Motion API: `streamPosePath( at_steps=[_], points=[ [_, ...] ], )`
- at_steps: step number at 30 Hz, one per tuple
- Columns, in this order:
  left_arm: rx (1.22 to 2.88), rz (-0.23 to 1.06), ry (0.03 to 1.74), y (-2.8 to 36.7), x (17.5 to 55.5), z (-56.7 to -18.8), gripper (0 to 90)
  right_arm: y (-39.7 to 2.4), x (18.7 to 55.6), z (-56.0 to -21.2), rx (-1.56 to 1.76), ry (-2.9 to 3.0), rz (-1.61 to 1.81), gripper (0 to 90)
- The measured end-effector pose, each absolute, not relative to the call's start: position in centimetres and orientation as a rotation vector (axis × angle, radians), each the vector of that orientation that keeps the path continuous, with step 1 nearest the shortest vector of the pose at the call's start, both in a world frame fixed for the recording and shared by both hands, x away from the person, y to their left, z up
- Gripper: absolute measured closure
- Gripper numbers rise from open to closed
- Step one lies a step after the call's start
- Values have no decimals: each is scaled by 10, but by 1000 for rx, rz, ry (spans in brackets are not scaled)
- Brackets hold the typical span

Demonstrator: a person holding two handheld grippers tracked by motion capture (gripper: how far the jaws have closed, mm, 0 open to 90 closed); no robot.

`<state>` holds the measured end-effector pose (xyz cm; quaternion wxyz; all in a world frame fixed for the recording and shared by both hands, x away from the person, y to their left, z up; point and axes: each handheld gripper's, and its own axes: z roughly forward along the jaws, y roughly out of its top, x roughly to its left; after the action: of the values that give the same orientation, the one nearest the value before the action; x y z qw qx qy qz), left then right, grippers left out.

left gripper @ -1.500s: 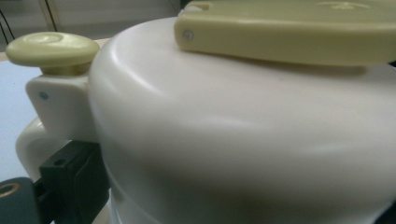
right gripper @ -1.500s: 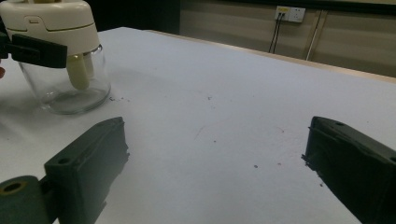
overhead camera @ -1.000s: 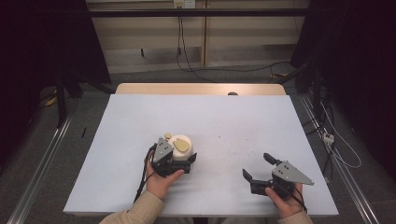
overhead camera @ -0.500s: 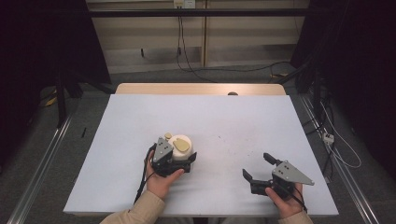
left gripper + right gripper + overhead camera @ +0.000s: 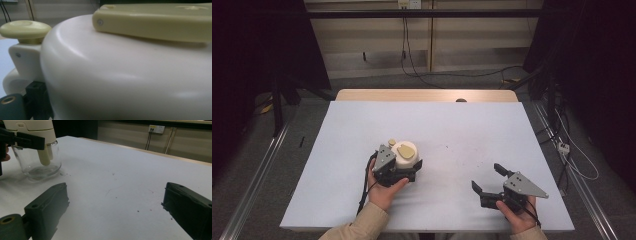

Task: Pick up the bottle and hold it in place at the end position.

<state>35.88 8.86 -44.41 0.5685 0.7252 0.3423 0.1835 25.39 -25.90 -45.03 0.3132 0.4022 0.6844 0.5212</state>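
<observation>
High view: left hand-held gripper [image 5: 404, 167] clamps jar [image 5: 403, 156] lid at counter [image 5: 462, 135] mid-left; right hand-held gripper [image 5: 490, 181] spread, idle, well apart. Looks like hold step; next likely needs right on the glass.

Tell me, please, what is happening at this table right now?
A person works at a white table with a gripper in each hand. The left gripper is closed on the cream lid of a glass jar that stands on the table. The jar looks almost empty, with a pale stem hanging inside from the lid. The right gripper sits apart near the table's front edge, its jaws open and holding nothing.
</observation>
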Motion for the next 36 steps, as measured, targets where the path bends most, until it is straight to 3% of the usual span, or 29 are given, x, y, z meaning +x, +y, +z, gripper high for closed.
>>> streamPosePath(
  at_steps=[36],
  points=[
    [1718, 388, 756, 68, 389, -429, 62, -259, 256, -450, 1058, 1798, 1377, 53]
  ],
)
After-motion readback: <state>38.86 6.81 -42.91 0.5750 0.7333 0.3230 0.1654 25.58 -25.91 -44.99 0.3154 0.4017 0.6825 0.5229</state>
